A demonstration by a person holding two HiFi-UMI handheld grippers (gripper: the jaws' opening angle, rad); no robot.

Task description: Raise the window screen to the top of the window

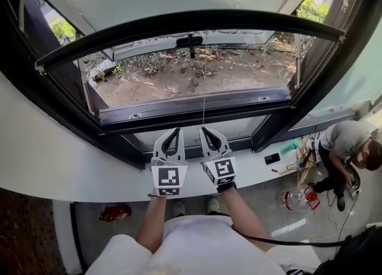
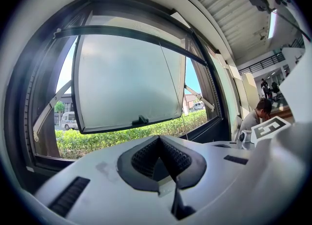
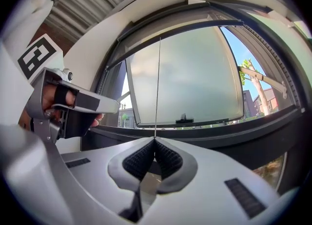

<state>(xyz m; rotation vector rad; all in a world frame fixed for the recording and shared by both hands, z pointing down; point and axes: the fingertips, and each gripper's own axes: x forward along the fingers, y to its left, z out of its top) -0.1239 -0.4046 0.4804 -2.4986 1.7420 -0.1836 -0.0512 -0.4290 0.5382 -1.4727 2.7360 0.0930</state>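
Below the open window, right tool clamped on thin cord, left tool closed, empty

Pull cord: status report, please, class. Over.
Left claw shut, empty. Right claw shut on pull cord. Screen bar high, apparently short of top. Nothing in the way.

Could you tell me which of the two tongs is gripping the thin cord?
The right tongs: the cord rises straight from their closed tips, while the left tongs are shut on nothing.
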